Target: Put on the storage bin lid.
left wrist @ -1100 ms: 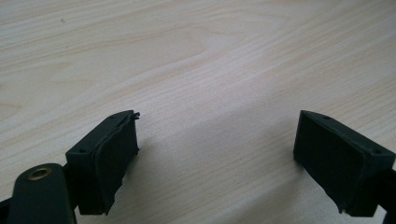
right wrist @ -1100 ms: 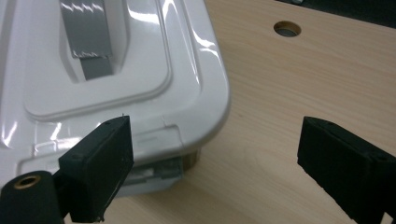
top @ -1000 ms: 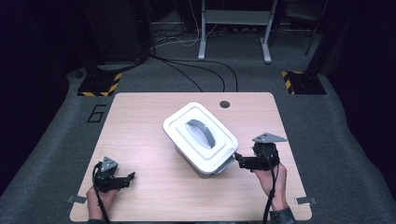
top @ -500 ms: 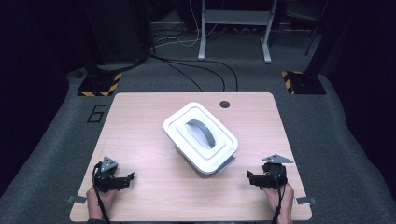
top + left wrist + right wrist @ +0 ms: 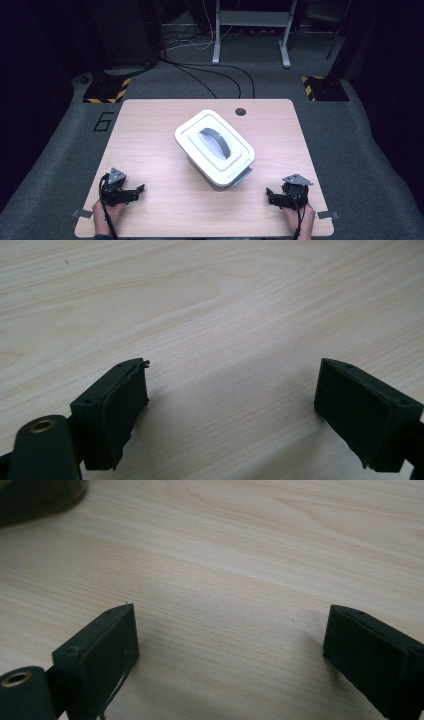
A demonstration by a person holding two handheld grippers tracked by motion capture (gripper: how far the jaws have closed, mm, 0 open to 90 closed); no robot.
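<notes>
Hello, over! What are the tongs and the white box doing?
Left tongs open, empty. Right tongs open, empty. White box mid-table, lid on. Nothing between.

wood table (image 5: 150,130), white lidded box (image 5: 215,147)

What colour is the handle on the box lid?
Grey, on a white lid; the handle shows best in the high view.

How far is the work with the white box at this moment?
Done, by the look of it: the white box sits in the middle of the table with its lid on and the grey handle on top. In hand: nothing; the left gripper and the right gripper rest open near the front edge, apart from the box. I see nothing left.
</notes>
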